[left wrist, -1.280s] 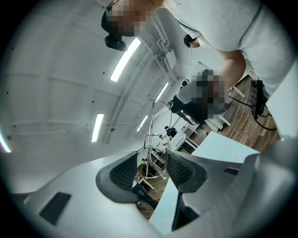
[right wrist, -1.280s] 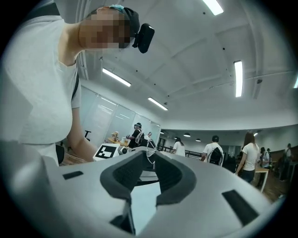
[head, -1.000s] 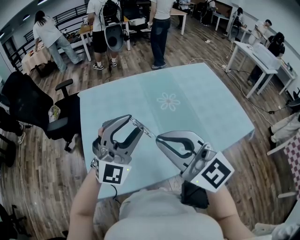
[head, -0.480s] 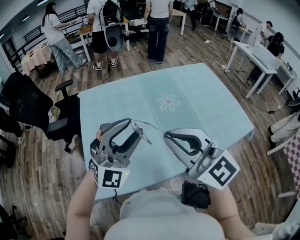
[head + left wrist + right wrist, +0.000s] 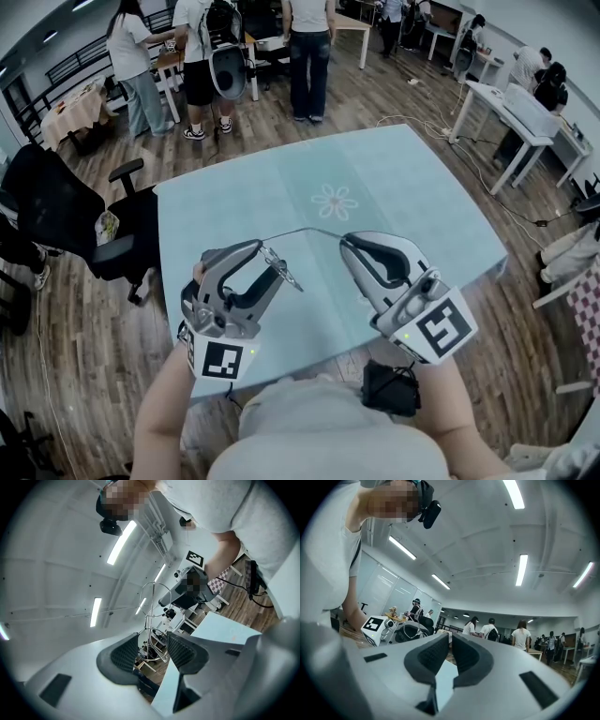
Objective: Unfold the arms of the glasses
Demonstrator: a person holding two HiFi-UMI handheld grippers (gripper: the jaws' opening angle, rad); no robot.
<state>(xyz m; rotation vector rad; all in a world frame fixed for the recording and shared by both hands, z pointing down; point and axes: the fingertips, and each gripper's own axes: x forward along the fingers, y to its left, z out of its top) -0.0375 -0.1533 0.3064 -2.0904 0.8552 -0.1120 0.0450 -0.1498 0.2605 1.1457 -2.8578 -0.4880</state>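
Thin wire-framed glasses (image 5: 283, 269) hang above the pale blue table (image 5: 412, 197). My left gripper (image 5: 266, 251) is shut on their front; in the left gripper view the wire rims (image 5: 153, 595) stick out past the ribbed pads (image 5: 182, 651). One arm of the glasses (image 5: 314, 231) runs as a fine line to the right, to the tip of my right gripper (image 5: 345, 241), which is shut on its end. In the right gripper view the jaws (image 5: 450, 656) stand almost together, and the wire between them is too thin to make out. The left gripper (image 5: 401, 632) shows there at the left.
A flower print (image 5: 335, 202) marks the table's middle. A black office chair (image 5: 56, 216) stands off the table's left side. Several people (image 5: 307, 47) stand at the back by desks, and white desks (image 5: 516, 108) lie to the right. A cable (image 5: 525, 216) runs over the wooden floor.
My right gripper has moved right and away from the left one, drawing the glasses' arm out into a long line. The left gripper has barely moved.
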